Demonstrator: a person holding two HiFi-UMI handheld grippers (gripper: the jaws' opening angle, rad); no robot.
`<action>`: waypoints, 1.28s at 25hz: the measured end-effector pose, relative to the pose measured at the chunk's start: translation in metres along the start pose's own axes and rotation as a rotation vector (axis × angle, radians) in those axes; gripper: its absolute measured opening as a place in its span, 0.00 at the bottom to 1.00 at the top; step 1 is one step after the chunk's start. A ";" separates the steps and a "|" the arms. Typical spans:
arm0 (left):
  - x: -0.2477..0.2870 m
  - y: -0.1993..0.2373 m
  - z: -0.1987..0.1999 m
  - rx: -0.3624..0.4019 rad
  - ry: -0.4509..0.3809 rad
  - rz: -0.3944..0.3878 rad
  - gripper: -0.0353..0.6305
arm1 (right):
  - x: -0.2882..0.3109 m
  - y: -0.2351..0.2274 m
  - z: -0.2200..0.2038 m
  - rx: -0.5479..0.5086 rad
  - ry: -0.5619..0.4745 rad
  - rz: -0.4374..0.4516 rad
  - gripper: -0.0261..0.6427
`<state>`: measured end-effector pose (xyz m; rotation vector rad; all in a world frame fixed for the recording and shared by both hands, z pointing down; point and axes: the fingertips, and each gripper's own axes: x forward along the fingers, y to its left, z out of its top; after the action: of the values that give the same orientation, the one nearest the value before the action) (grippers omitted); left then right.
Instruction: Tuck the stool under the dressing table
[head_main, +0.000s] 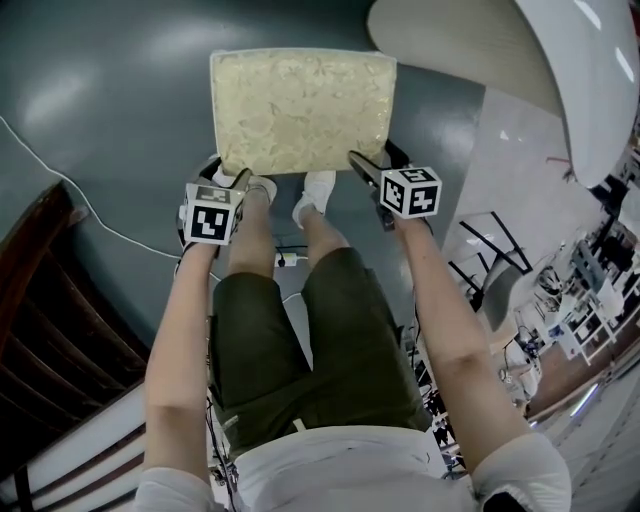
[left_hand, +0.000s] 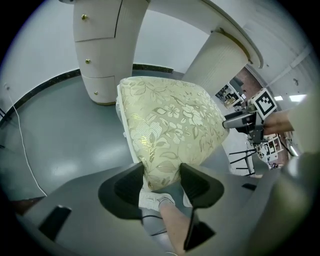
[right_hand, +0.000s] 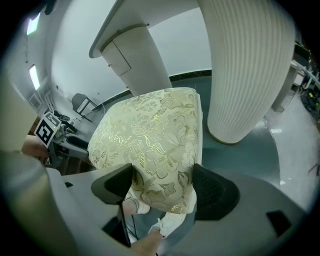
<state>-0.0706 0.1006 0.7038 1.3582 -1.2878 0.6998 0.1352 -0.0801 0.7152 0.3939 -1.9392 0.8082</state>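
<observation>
The stool (head_main: 300, 110) has a cream cushion with a gold flower pattern and stands on the grey floor in front of my feet. My left gripper (head_main: 236, 182) is shut on its near left corner; in the left gripper view the pads (left_hand: 131, 186) press the cushion (left_hand: 170, 120) from both sides. My right gripper (head_main: 364, 168) is shut on the near right corner, where the cushion (right_hand: 150, 130) fills the gap between its jaws (right_hand: 162, 185). The white dressing table (head_main: 560, 60) curves over the upper right, with a drawer pedestal (left_hand: 100, 45) and a ribbed pedestal (right_hand: 245, 65) beyond the stool.
Dark wooden furniture (head_main: 40, 300) stands at the left. A thin white cable (head_main: 60, 180) runs across the floor on that side. Black metal frames (head_main: 485, 250) and clutter sit at the right. My white shoes (head_main: 318, 188) are just behind the stool.
</observation>
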 end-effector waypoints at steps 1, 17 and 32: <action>0.001 -0.002 -0.001 -0.006 -0.014 -0.002 0.41 | 0.000 -0.002 0.001 -0.012 0.000 -0.005 0.60; 0.038 -0.086 -0.016 0.103 0.088 -0.062 0.40 | -0.027 -0.062 -0.106 0.203 0.024 -0.016 0.59; 0.059 -0.087 -0.023 0.076 -0.012 -0.111 0.39 | -0.029 -0.070 -0.100 0.127 -0.039 -0.104 0.59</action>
<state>0.0305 0.0893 0.7378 1.4864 -1.1953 0.6705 0.2550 -0.0645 0.7476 0.5858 -1.8926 0.8638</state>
